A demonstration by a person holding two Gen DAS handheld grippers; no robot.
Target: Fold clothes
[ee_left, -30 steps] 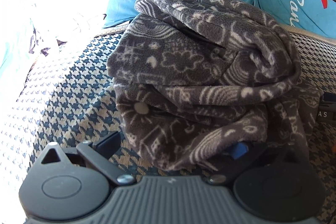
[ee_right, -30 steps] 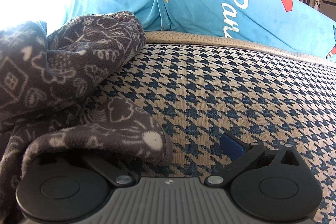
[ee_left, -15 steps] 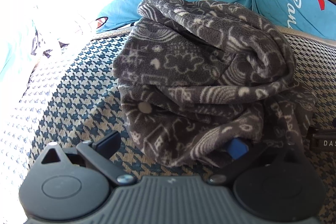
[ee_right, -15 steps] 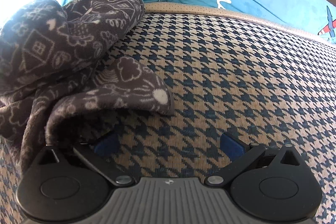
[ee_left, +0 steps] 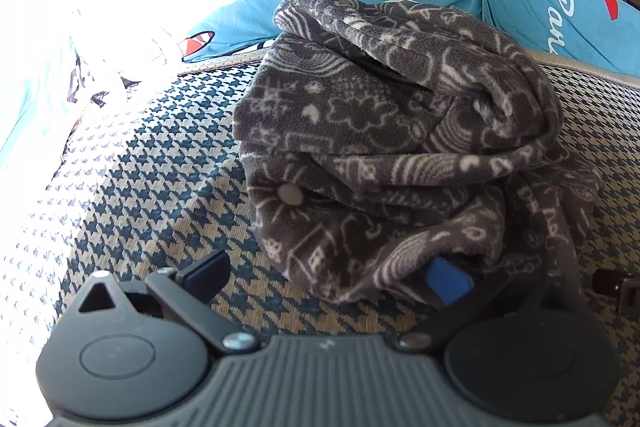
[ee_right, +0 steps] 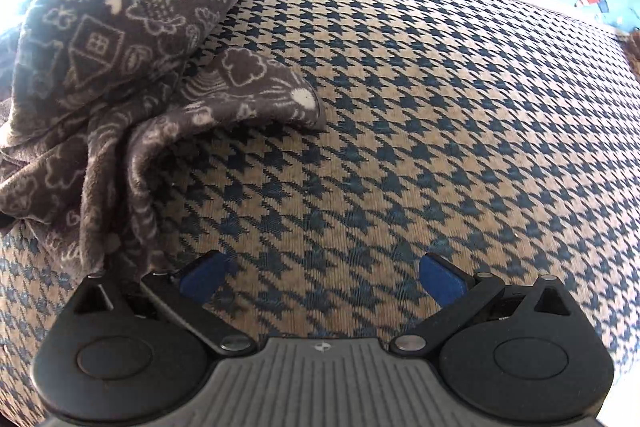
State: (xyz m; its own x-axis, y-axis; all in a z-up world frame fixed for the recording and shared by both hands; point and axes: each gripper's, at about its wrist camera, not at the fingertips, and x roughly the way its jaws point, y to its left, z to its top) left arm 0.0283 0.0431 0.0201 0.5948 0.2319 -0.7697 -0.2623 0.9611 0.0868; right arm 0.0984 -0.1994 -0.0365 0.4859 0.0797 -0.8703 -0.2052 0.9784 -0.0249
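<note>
Grey fleece garment (ee_left: 392, 155) sits bundled in loose layers on the houndstooth cushion (ee_left: 160, 195). Left gripper (ee_left: 324, 275) spread, one pad under the bundle's near hem. Right gripper (ee_right: 322, 277) spread, empty, just right of it. Risk: stack slumps if that hem snags.

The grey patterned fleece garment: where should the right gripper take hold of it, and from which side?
Probably the loose flap of the fleece garment that juts out flat over the houndstooth surface. Come low from the garment's right. The right gripper is open, and this thin edge lies free of the bunched pile.
</note>
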